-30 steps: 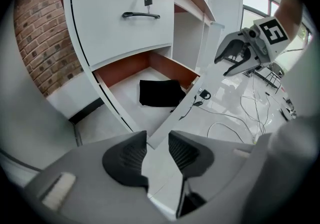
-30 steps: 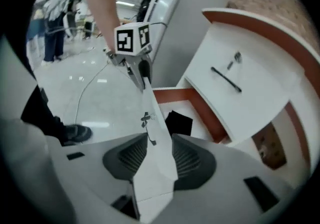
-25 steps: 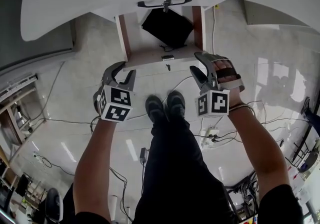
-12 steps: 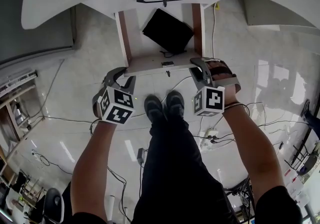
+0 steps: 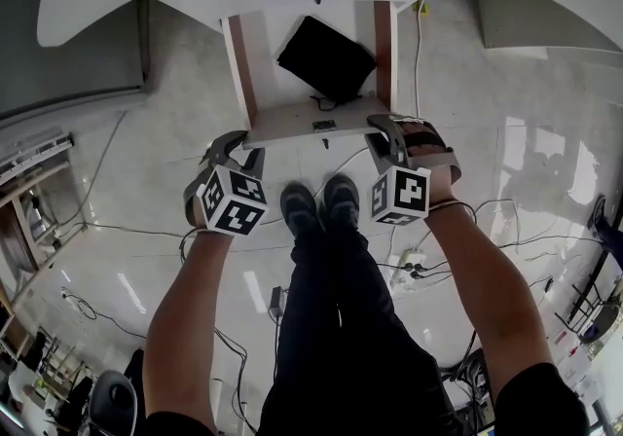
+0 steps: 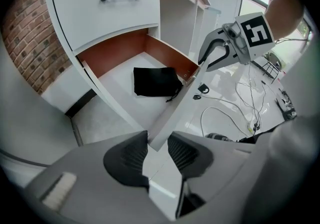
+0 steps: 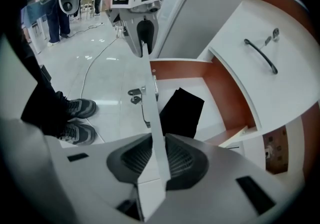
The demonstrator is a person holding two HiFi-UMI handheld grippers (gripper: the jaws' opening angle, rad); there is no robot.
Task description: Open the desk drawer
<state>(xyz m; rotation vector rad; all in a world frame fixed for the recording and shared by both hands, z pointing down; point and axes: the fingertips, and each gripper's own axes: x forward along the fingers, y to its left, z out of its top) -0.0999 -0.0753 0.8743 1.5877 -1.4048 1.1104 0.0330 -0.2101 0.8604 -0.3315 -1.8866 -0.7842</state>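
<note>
Grippers both sit closer to the drawer front (image 5: 310, 120) than a second ago (then they hung just short of it). Right gripper (image 7: 157, 154) has just been closing and pinches that thin white panel's 3 o'clock end; left gripper (image 6: 158, 142) stands narrow, clamping its 9 o'clock corner. Drawer (image 5: 238, 74) stands open at 12 o'clock, with reddish-brown inner walls and a flat black pouch (image 5: 326, 59) inside.
</note>
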